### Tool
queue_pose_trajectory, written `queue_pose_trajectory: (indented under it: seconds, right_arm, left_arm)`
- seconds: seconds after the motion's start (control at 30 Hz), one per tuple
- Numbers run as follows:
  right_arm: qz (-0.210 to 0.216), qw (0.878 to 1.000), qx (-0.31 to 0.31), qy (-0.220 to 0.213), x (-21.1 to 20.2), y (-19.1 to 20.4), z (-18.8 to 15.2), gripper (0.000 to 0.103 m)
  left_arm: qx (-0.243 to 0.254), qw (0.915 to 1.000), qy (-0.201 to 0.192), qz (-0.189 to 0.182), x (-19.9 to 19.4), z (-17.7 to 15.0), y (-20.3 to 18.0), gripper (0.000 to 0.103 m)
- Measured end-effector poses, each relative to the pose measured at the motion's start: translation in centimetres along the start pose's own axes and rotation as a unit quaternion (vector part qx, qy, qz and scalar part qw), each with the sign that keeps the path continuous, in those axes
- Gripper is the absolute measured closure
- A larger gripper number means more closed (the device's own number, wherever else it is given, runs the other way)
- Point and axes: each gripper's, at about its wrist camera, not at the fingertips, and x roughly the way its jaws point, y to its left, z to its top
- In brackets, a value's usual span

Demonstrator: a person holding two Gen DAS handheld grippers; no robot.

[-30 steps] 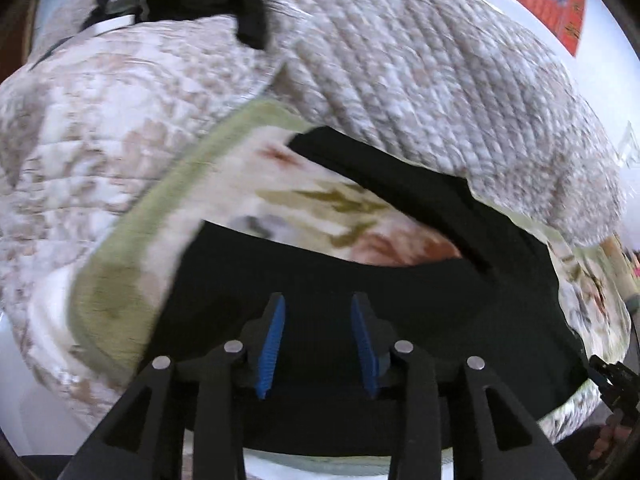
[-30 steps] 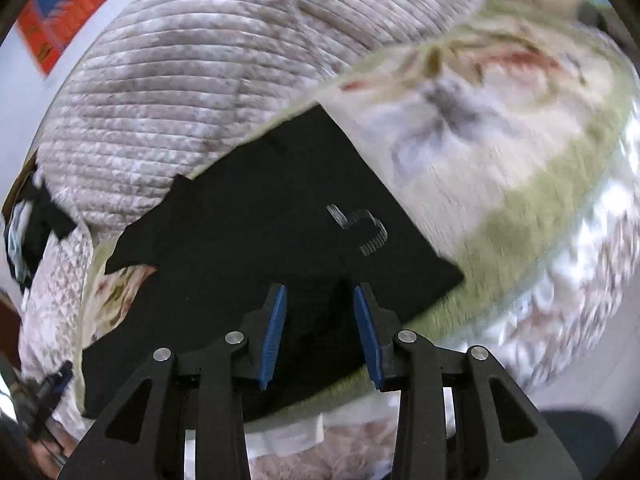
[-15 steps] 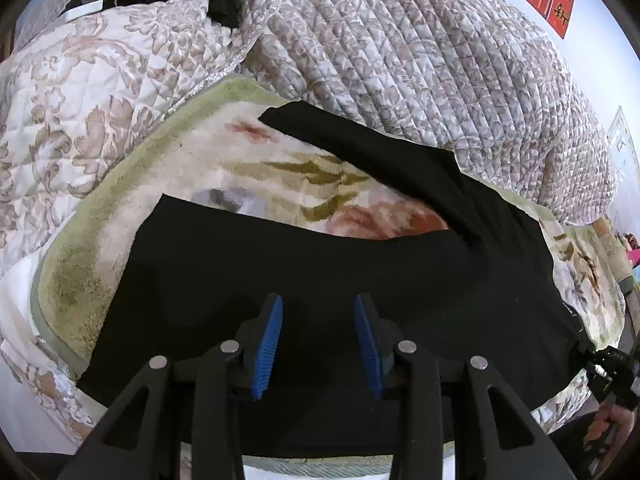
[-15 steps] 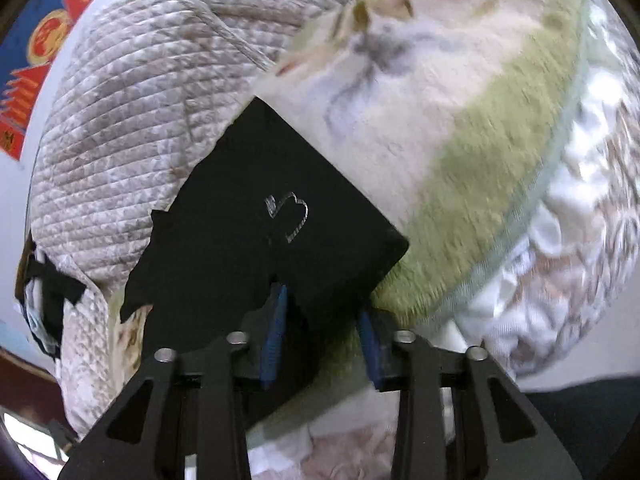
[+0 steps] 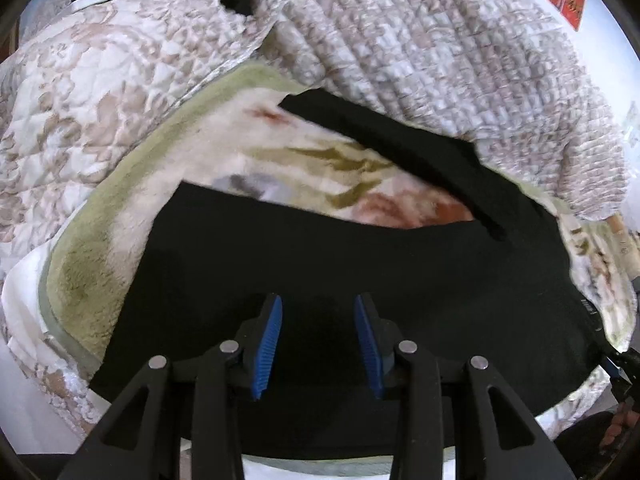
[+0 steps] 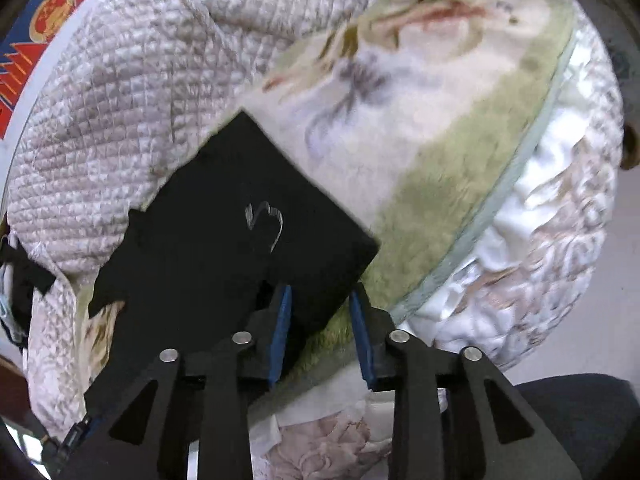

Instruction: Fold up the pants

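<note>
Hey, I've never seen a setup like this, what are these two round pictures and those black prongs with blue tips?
Each picture comes from a camera mounted on a hand-held claw; a person holds one in each hand. The fisheye lens makes the views round.

In the left view, the left claw hovers open above black pants spread on a floral blanket, with a quilted cover behind. Nothing is gripped there.

In the right view, the right claw is at the pants' corner. The fabric sits between the blue pads, and the jaws are opening, so it does not look firmly pinched.
</note>
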Motion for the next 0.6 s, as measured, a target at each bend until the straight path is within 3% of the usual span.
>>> queue_pose_trajectory:
  seconds: [0.17,0.27,0.37,0.47,0.57,0.6]
  right_arm:
    - [-0.025,0.996,-0.048,-0.067,-2.0,2.2,0.9,0.072]
    - [0.016,0.994,-0.102,-0.044,-1.3,4.7,0.5,0.072]
    - [0.043,0.986,-0.158,-0.022,-0.4,7.0,-0.3,0.072]
    - [0.061,0.975,-0.215,0.005,1.0,9.8,-1.2,0.072]
    - [0.075,0.965,-0.250,0.028,2.3,12.1,-1.7,0.071]
    - [0.076,0.962,-0.261,0.036,2.8,12.9,-1.9,0.063]
  left_arm:
    - [0.068,0.9966,0.014,-0.045,1.3,0.0,-5.1,0.058]
    - [0.098,0.9935,0.045,-0.037,4.0,-0.5,-7.4,0.058]
    - [0.135,0.9900,0.039,-0.010,4.1,-0.9,-8.7,0.058]
    - [0.119,0.9916,0.045,-0.019,4.0,0.2,-7.7,0.058]
    - [0.091,0.9940,0.053,0.030,4.7,1.6,-4.9,0.058]
    - [0.079,0.9952,0.052,0.027,4.5,2.0,-3.8,0.060]
